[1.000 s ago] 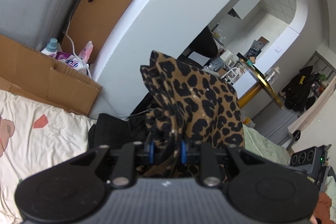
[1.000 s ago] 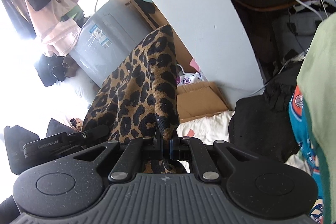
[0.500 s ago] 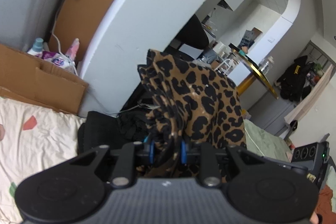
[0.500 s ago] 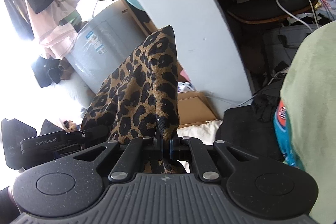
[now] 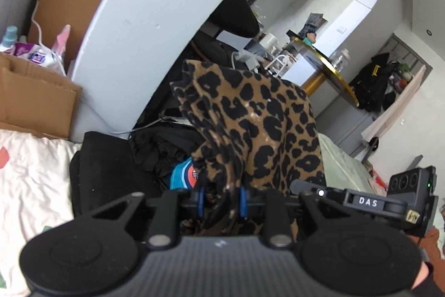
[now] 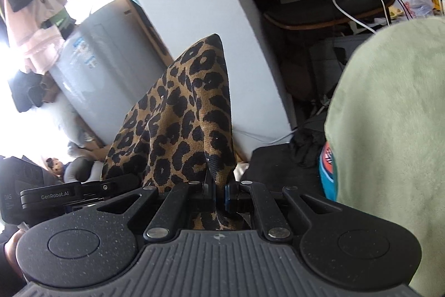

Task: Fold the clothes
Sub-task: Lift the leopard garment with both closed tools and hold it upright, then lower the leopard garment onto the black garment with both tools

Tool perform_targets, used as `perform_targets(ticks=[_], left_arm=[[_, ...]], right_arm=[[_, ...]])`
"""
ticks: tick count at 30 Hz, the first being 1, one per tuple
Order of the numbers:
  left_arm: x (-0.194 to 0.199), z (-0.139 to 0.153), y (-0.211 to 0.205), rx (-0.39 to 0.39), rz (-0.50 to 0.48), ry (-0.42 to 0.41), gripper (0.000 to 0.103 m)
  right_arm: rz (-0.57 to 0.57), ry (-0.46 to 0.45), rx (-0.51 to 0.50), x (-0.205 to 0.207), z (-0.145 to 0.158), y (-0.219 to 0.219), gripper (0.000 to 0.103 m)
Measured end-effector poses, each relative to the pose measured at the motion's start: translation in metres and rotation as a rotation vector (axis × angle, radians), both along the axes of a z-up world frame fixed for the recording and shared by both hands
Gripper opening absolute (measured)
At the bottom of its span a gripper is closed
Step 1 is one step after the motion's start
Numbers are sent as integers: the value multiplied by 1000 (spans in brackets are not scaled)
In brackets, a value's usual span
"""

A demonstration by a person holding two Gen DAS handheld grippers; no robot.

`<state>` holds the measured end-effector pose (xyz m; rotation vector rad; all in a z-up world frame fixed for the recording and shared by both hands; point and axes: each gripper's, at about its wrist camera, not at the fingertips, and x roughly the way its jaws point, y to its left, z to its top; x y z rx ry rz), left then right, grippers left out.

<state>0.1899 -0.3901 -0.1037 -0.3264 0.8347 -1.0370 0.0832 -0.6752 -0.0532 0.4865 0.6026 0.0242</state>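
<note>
— What have you got, and where?

— A leopard-print garment (image 5: 258,130), held up over the bed (image 5: 25,171). My left fingers (image 5: 221,199) are clamped on a thick bunch of it; my right fingers (image 6: 219,192) are pinched nearly together on a thin edge.

— How will it handle?

— Soft, light and limp, I'd say. Corners and hems are the best holds.

— Which way does it point?

— Its corners poke upward; bunched like this, I can't tell its long axis.

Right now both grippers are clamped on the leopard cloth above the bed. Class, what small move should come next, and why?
Probably lower both together toward the bedsheet. The left gripper and right gripper each pinch a part of the leopard cloth, which sticks up in the air, so it likely needs a flat surface before any fold. Steer clear of the black clothes.
</note>
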Motion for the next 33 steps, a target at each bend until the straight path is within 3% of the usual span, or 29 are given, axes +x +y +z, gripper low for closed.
perform_targets(ticks=[12, 19, 24, 33], left_arm=[[36, -99, -28, -33, -6, 37, 24], [63, -151, -32, -49, 12, 53, 24], [81, -178, -25, -39, 54, 90, 24], [124, -216, -28, -12, 82, 138, 24]], right_arm=[[-88, 24, -45, 39, -94, -20, 4], [-82, 58, -51, 68, -151, -24, 4], [-77, 84, -1, 90, -187, -26, 4], [-36, 121, -23, 143, -225, -28, 4]])
